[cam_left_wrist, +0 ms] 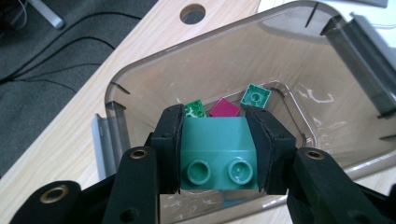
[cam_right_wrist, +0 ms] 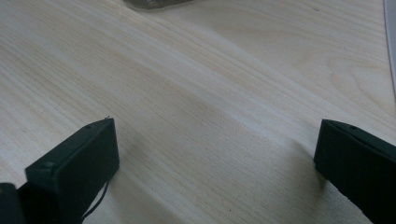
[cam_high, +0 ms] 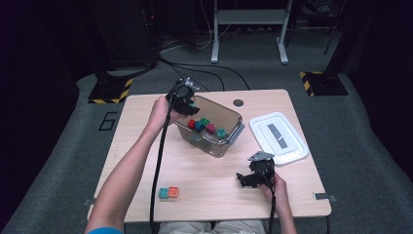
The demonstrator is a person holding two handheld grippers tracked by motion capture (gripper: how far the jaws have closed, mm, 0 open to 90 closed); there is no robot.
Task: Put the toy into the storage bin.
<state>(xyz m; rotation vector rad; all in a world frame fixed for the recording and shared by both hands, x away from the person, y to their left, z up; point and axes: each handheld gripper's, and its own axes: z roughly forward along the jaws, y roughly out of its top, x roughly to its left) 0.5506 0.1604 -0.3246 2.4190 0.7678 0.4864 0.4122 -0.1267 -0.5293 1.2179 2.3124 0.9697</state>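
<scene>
Green brick held over the bin, two bricks left on the desk

The left gripper clamps a green brick above the clear bin holding several bricks; the right gripper rests wide open; a teal brick and an orange brick wait near the desk's front-left corner.

Teal two-stud brick, above bin

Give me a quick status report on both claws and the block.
Left claw shut on teal plastic two-stud block, over clear plastic bin. Right claw open above bare wooden table. Nothing in the way.
</scene>
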